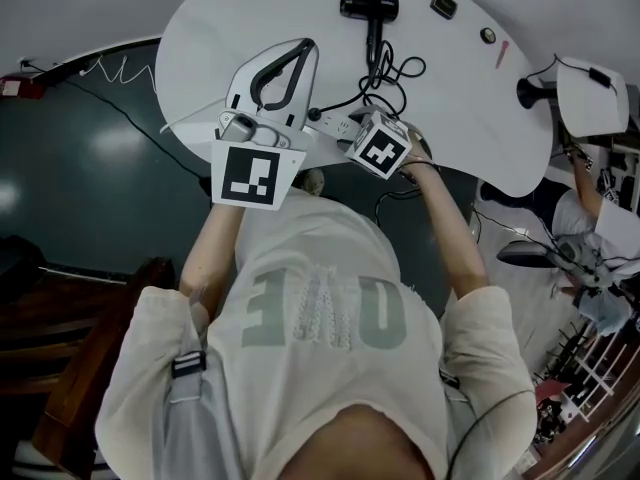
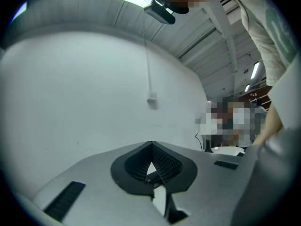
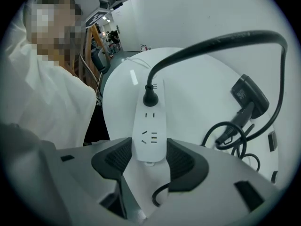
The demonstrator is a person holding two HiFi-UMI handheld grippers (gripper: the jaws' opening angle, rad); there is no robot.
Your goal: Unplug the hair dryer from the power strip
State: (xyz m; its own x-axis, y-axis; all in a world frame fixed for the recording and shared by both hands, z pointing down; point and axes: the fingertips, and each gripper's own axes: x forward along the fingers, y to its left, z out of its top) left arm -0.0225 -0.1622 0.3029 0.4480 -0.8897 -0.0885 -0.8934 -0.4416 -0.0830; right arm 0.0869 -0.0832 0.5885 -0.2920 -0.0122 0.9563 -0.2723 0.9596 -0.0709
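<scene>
A white power strip (image 3: 150, 126) lies on the white table (image 1: 200, 38), with the hair dryer's black plug (image 3: 150, 96) in its far socket. From the plug the cord (image 3: 211, 44) arcs over to the black hair dryer (image 3: 248, 97), which shows at the table's far side (image 1: 368, 6) in the head view. My right gripper (image 3: 149, 161) points steeply down, its jaws wide, and its pads (image 3: 183, 161) closely flank the strip's near end. In the head view its marker cube (image 1: 380, 148) hides the jaws. My left gripper (image 2: 151, 149) is shut and empty, held level above the table's left part (image 1: 303, 48).
Loose coils of cord (image 1: 392, 72) lie between the dryer and the strip. A small black box (image 1: 443, 5), a round knob (image 1: 487, 35) and a red stick (image 1: 502, 53) sit at the far right of the table. Another person (image 1: 585, 203) stands at the right. The left gripper view faces a white wall (image 2: 70, 88).
</scene>
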